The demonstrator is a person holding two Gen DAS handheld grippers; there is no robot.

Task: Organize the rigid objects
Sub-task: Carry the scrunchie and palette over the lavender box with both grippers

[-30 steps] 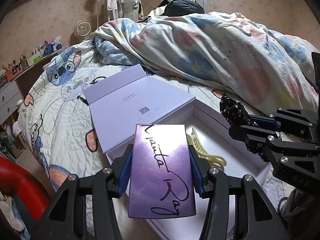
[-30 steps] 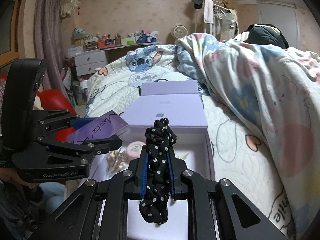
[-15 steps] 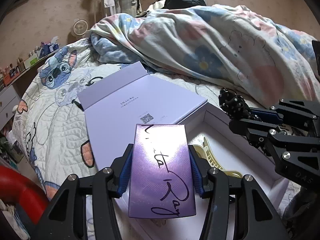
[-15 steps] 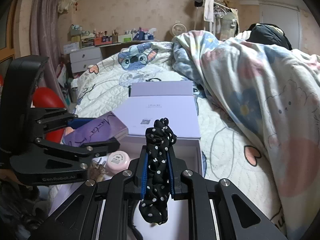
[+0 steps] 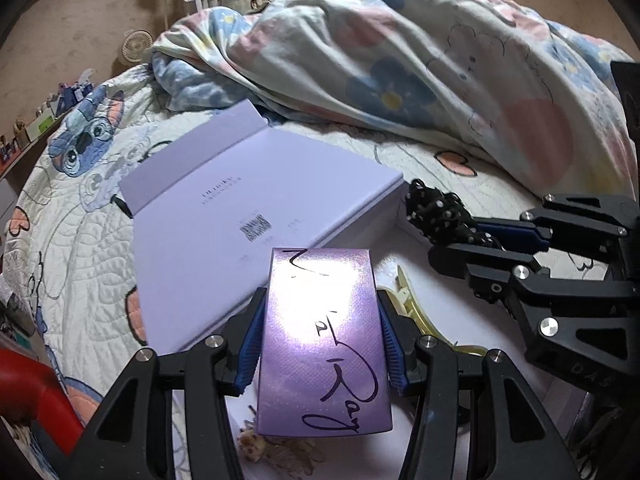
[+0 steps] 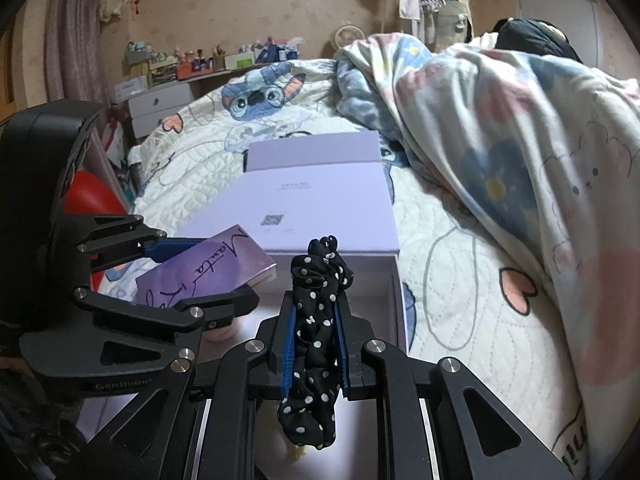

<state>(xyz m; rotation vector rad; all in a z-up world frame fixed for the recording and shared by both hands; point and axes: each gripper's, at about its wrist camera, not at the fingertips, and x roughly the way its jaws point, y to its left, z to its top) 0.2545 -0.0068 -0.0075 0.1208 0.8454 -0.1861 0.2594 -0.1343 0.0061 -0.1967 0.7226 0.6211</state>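
My left gripper point(image 5: 320, 316) is shut on a shiny purple carton point(image 5: 322, 344) with black handwriting, its blue pads pressing both long sides. The carton point(image 6: 208, 268) also shows at the left of the right wrist view. My right gripper point(image 6: 316, 320) is shut on a black scrunchie with white dots point(image 6: 314, 336), which hangs below the pads; the scrunchie point(image 5: 436, 208) appears at the right in the left wrist view. Both hover over the open white tray of a lilac gift box point(image 5: 400, 232), whose lid point(image 5: 256, 216) lies folded back on the bed.
Inside the tray lie a pale yellow hair claw point(image 5: 412, 308), a round pink item point(image 6: 222, 334) and a small beige trinket point(image 5: 256, 446). A rumpled floral duvet point(image 5: 420, 68) fills the bed's far right. A red object point(image 5: 36, 392) sits left of the bed.
Both grippers have come forward and lower over the open box, each keeping its hold. The lid and tray now fill more of both views.
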